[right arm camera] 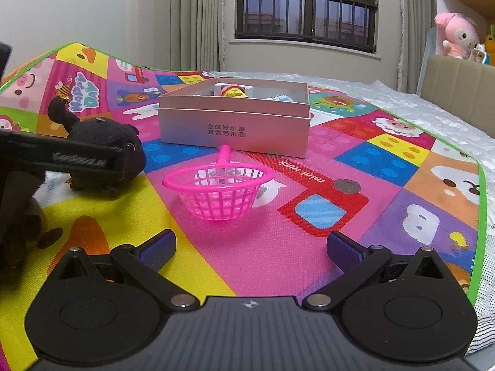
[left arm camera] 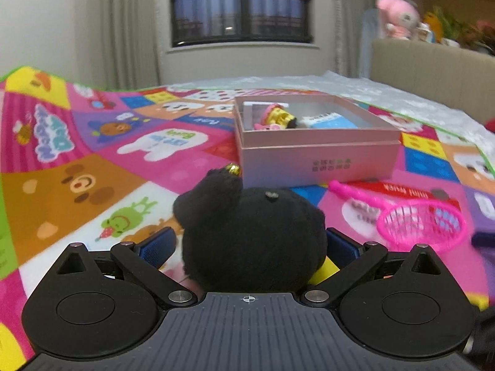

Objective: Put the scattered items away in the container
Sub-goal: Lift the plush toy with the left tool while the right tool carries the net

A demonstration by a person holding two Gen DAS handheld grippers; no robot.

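Gripping a black plush between blue fingers, left gripper at 6 o'clock, aimed toward 12. Pink box at 12 o'clock on the play mat, holding a small doll and a blue carton. Pink net lying at 12 o'clock of the right gripper, near the box's front wall. Right fingers wide apart, empty.

It was a home bedroom; a bright cartoon-printed play mat covered the bed; grey curtains flanked a barred window; a pink plush doll sat on a shelf.
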